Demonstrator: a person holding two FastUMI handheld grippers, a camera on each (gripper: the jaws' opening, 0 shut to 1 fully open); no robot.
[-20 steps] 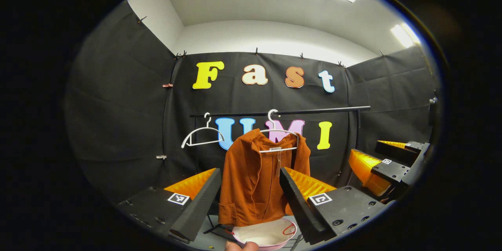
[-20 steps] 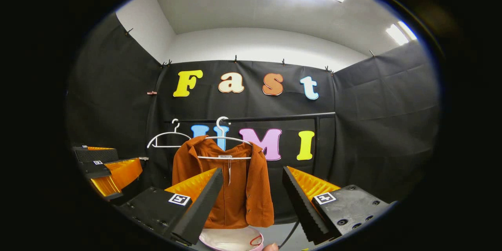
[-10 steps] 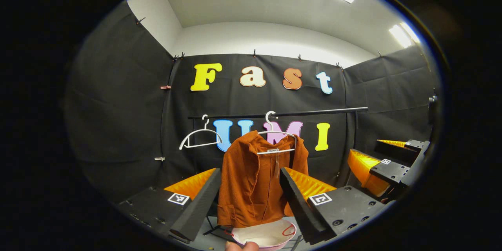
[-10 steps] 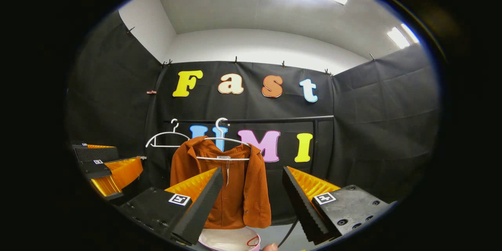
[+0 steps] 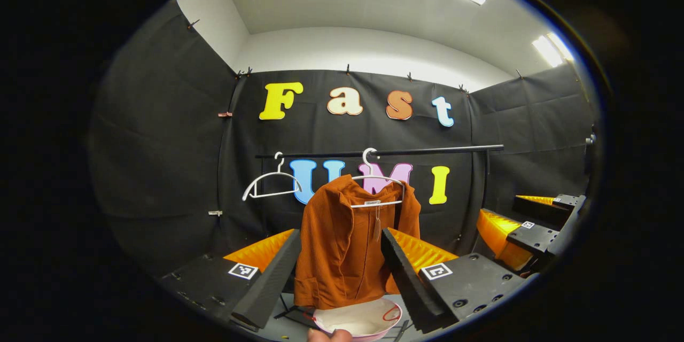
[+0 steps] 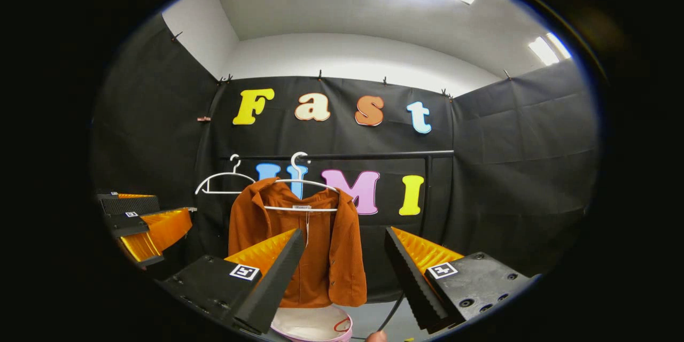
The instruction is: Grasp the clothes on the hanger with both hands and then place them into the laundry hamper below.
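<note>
Since the earlier frames little has moved: the rust-orange shirt (image 5: 350, 246) sits a touch lower and nearer in both views, so both tools seem to have edged forward and tipped up slightly. The shirt hangs on a white hanger (image 5: 375, 191) from the black rail (image 5: 385, 153), directly above the pale laundry hamper (image 5: 359, 318) (an empty hanger (image 5: 270, 184) hangs beside it on the rail).

The left hand-held gripper (image 5: 337, 270) is spread wide, empty, with the shirt framed between its fingers but beyond them, not touching. The right hand-held gripper (image 6: 342, 270) is likewise spread and empty, the shirt off to its left side, partly behind its left finger.

The likely trouble: pinching only one layer or one shoulder, so the cloth drags on the hanger, which swings or lifts off the rail. Uneven pulls could also drop the shirt outside the hamper.
</note>
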